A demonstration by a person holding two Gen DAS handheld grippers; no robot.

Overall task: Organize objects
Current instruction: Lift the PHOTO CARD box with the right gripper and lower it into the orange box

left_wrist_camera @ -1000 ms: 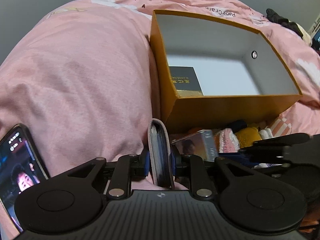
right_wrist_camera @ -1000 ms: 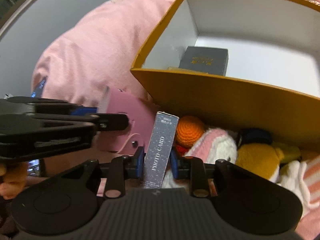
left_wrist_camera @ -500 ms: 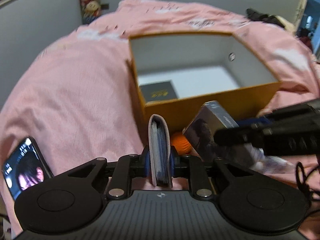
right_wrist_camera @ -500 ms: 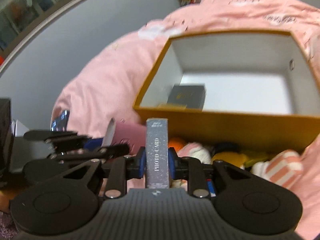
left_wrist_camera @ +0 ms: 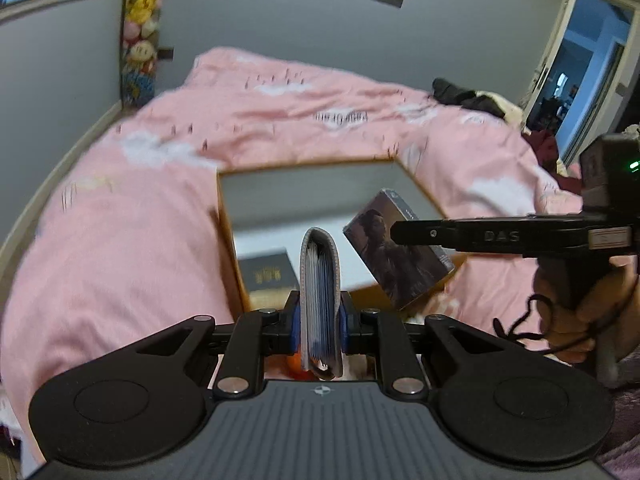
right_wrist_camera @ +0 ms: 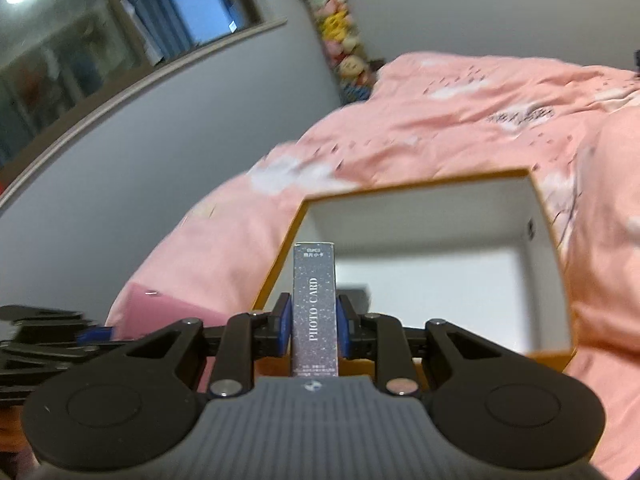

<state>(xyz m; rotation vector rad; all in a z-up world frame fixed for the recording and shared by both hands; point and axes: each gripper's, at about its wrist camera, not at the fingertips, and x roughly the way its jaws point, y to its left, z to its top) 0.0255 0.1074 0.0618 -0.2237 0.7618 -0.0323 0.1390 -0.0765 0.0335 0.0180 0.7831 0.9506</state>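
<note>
Pink bed (left_wrist_camera: 120, 248): left tool (left_wrist_camera: 319, 320) clamps card holder (left_wrist_camera: 320, 280), right tool (right_wrist_camera: 313, 324) clamps photo-card box (right_wrist_camera: 314, 308), both angled down

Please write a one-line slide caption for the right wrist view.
Right gripper clamps an upright PHOTO CARD box in front of the open orange box on the pink bedspread.

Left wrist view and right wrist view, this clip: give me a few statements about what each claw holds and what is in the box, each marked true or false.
1. The left claw is shut on a grey card holder. True.
2. The right claw is empty. False: it grips a photo card box.
3. The orange box on the pink bedding is closed with a lid. False: it is open at the top.
4. A dark small box lies inside the orange box. True.
5. The photo card box is printed "PHOTO CARD". True.
</note>
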